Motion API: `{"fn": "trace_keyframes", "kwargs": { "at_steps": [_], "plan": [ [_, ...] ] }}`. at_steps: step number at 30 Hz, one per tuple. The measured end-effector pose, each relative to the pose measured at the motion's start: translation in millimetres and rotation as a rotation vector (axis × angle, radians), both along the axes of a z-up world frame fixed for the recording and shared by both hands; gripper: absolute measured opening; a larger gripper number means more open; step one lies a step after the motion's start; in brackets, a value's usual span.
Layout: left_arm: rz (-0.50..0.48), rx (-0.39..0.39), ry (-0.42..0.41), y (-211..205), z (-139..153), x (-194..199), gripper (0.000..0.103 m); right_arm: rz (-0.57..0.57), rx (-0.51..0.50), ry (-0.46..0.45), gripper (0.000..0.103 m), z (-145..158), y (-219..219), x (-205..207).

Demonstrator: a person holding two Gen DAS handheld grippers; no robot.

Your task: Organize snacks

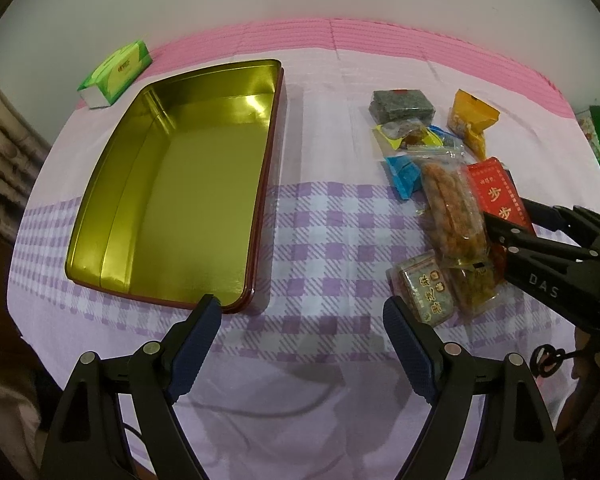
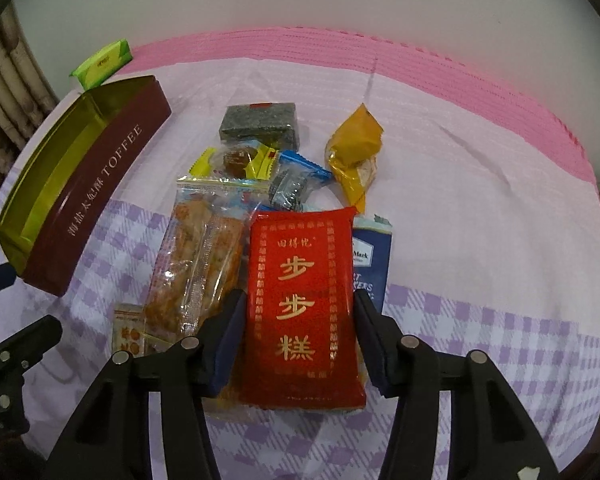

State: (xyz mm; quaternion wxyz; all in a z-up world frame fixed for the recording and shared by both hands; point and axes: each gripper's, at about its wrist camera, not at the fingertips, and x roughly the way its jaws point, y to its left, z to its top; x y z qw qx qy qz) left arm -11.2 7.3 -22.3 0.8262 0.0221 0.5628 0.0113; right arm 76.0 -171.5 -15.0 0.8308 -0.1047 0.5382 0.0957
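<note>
An open gold-lined tin [image 1: 188, 200] with a maroon wall marked TOFFEE [image 2: 100, 200] lies on the left of the checked cloth, with nothing in it. My left gripper [image 1: 304, 308] hangs open over bare cloth just in front of the tin's near right corner. To the right is a heap of snacks. My right gripper [image 2: 298, 294] is shut on the red packet with gold characters [image 2: 300, 300], one pad pressing each long edge; the red packet [image 1: 496, 192] still lies on the heap. Beside it lies a clear bag of orange fried snacks [image 2: 196, 256].
Behind the red packet are a yellow pouch [image 2: 356, 152], a dark block [image 2: 260, 124], small wrapped sweets [image 2: 240, 160] and a blue packet [image 2: 374, 256]. A small printed box [image 1: 424, 288] lies nearest. A green tissue pack [image 1: 116, 72] sits at the far left by the wall.
</note>
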Motion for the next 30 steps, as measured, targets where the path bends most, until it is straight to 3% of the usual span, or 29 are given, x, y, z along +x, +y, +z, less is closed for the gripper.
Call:
{"fn": "trace_keyframes", "kwargs": {
  "at_steps": [5,16,22,30],
  "plan": [
    [-0.005,0.007,-0.002,-2.8,1.2,-1.0,0.083,0.002,0.000,-0.006,0.043,0.8,-1.6,-0.2],
    [-0.033,-0.012,-0.011,-9.8,5.5,-4.2,0.083,-0.064,0.063,-0.039,0.042,11.6,-23.0,-8.7],
    [-0.063,-0.114,0.050,-22.1,0.7,-0.7,0.083,-0.146,0.073,-0.064,0.042,19.8,-57.0,-12.4],
    [-0.071,-0.135,0.120,-41.1,-6.3,14.3,0.082,-0.249,0.079,-0.027,0.042,12.7,-103.8,-20.0]
  ]
}}
